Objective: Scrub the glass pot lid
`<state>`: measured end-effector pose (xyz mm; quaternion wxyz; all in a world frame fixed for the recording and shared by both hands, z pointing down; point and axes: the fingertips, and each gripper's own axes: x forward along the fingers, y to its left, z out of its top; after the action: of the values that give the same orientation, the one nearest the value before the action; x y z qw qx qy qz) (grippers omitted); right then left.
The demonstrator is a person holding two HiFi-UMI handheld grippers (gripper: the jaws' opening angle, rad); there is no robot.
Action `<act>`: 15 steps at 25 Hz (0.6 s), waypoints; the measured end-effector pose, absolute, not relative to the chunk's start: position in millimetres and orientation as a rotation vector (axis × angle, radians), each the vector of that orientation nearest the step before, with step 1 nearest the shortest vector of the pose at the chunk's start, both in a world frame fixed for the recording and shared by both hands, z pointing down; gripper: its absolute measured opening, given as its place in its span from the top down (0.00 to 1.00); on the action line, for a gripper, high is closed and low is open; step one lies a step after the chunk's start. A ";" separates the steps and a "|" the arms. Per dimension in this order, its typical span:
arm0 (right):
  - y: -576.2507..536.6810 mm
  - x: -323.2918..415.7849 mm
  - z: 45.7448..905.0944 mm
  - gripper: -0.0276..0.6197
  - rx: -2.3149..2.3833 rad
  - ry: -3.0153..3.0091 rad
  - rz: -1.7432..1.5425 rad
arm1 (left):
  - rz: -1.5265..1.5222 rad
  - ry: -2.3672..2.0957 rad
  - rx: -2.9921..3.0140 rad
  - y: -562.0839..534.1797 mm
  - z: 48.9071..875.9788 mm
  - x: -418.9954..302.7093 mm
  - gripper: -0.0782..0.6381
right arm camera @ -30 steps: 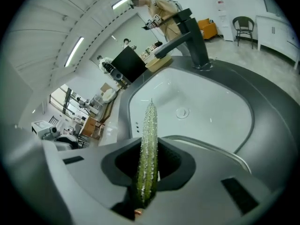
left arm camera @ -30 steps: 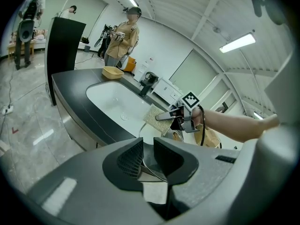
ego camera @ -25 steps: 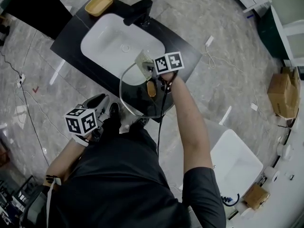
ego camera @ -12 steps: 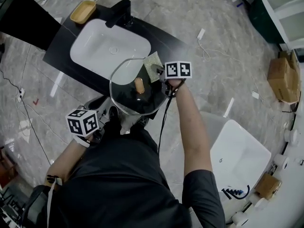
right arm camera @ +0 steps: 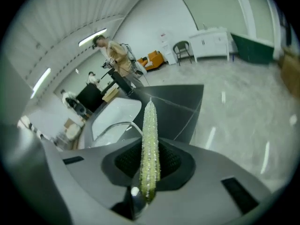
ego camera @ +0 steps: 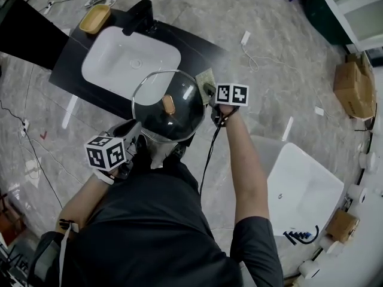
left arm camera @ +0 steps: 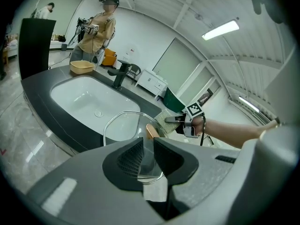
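Swings the glass pot lid (ego camera: pixel 155 121) from tilted to nearly flat, knob (ego camera: pixel 169 104) up, above the bench (ego camera: pixel 194 42) edge. Clamps its near rim in the left gripper (left arm camera: pixel 148 148); pinches the green pad (ego camera: pixel 206 78) in the right gripper (right arm camera: pixel 151 165), apparently touching the right rim: scrubbing under way.

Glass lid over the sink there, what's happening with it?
A person is working with a handheld gripper in each hand. The left gripper clamps the near rim of the round glass pot lid with a wooden knob, holding it over the black counter by the white sink. The right gripper pinches a green scouring pad at the lid's right rim.
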<state>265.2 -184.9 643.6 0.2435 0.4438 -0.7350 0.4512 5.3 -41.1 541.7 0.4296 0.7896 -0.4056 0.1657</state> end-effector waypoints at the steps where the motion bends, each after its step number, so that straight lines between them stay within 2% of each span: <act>1: -189.0 265.8 635.0 0.86 1.208 -2.009 1.073 | 0.408 -1.014 1.971 -41.1 540.8 4.2 0.79; 4: -204.2 230.7 600.7 0.86 1.054 -2.077 0.639 | 0.384 -1.035 1.959 -42.1 539.3 -6.9 0.79; 8: -216.4 146.6 573.2 0.86 0.772 -2.157 0.287 | 0.337 -1.090 1.922 -39.6 538.2 -31.6 0.79; 12: -198.3 63.5 595.9 0.86 0.364 -2.099 -0.155 | 0.289 -1.166 1.861 -33.2 540.4 -67.6 0.79; 15: -183.1 30.0 619.7 0.86 0.075 -1.967 -0.482 | 0.265 -1.223 1.806 -25.7 544.7 -93.7 0.79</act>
<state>30.0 -183.1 619.7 0.5293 0.0314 -0.8235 -0.2018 -93.7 -25.7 544.7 0.4549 0.7320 -0.4957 0.1073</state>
